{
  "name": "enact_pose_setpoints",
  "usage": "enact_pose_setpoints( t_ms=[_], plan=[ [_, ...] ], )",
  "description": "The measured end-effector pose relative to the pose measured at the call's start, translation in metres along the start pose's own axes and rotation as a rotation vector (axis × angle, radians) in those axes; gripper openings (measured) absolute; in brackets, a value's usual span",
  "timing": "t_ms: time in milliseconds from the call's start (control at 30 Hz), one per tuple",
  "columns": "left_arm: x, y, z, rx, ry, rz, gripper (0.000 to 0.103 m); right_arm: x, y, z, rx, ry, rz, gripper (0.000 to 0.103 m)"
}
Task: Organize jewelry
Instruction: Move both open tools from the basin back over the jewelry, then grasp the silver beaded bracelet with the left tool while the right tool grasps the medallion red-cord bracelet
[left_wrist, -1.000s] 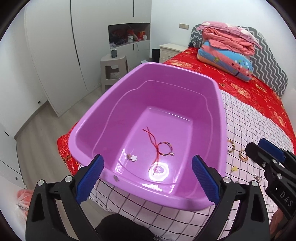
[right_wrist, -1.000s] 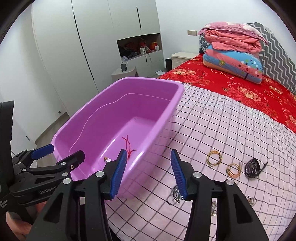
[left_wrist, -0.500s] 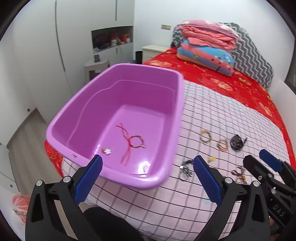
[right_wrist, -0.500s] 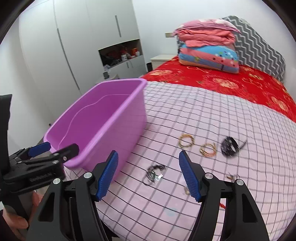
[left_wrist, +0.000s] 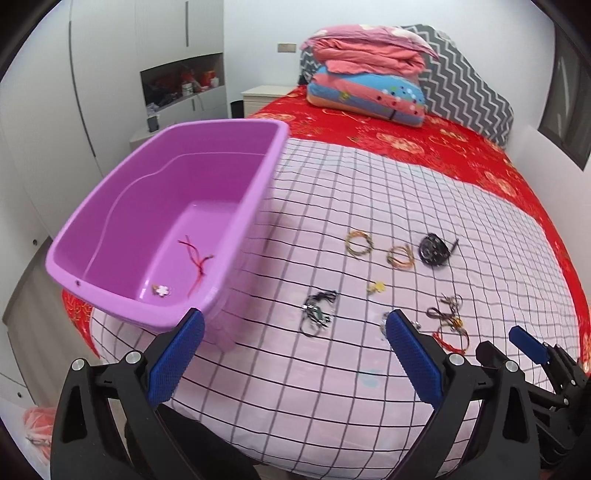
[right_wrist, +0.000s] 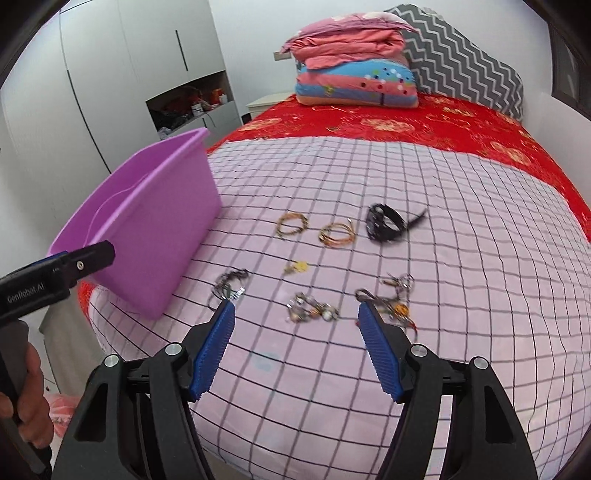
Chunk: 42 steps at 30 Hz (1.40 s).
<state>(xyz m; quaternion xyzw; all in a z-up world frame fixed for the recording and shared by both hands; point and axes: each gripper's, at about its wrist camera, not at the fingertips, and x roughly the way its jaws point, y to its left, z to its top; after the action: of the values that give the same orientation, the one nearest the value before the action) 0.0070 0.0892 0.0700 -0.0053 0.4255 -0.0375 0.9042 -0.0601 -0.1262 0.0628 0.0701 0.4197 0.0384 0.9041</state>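
Note:
A purple plastic tub (left_wrist: 122, 206) (right_wrist: 162, 236) sits on the bed's left corner. Inside it lie a red cord bracelet (left_wrist: 195, 260) and a small white flower piece (left_wrist: 162, 290). Several jewelry pieces lie on the checked sheet: two gold bangle sets (right_wrist: 291, 224) (right_wrist: 337, 233), a black watch (right_wrist: 384, 220), a yellow charm (right_wrist: 297, 266), a dark chain (right_wrist: 229, 284), a beaded piece (right_wrist: 312, 312) and a red-cord tangle (right_wrist: 395, 299). My left gripper (left_wrist: 293, 332) is open and empty above the sheet near the dark chain (left_wrist: 317, 312). My right gripper (right_wrist: 295, 321) is open and empty, over the beaded piece.
The bed has a pink checked sheet (right_wrist: 443, 258) over a red cover (right_wrist: 424, 129). Folded quilts (right_wrist: 354, 70) and a zigzag pillow (right_wrist: 465, 55) lie at the head. White wardrobes (left_wrist: 110, 74) and a nightstand (left_wrist: 262, 96) stand on the left. The floor drops off beyond the bed's near edge.
Both grippers have swung right, away from the tub and toward the loose jewelry on the sheet. The right gripper's jaws have opened wider.

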Motion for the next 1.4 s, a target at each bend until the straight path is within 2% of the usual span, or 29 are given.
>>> enact_pose_setpoints(
  t_ms=[400,600,1167,1400],
  plan=[
    [0.045,-0.054,-0.035,0.095,0.057,-0.019,0.097,0.008,-0.056,-0.038,0.059,0.029,-0.096,0.067],
    [0.075,-0.069,-0.045,0.096,0.088,-0.040,0.097,0.029,-0.078,-0.045,0.080,0.049,-0.117,0.067],
    [0.168,-0.100,-0.048,0.110,0.168,-0.036,0.097,0.099,-0.119,-0.043,0.129,0.124,-0.141,0.067],
    [0.189,-0.107,-0.048,0.124,0.175,-0.031,0.097,0.123,-0.127,-0.040,0.124,0.145,-0.144,0.067]
  ],
)
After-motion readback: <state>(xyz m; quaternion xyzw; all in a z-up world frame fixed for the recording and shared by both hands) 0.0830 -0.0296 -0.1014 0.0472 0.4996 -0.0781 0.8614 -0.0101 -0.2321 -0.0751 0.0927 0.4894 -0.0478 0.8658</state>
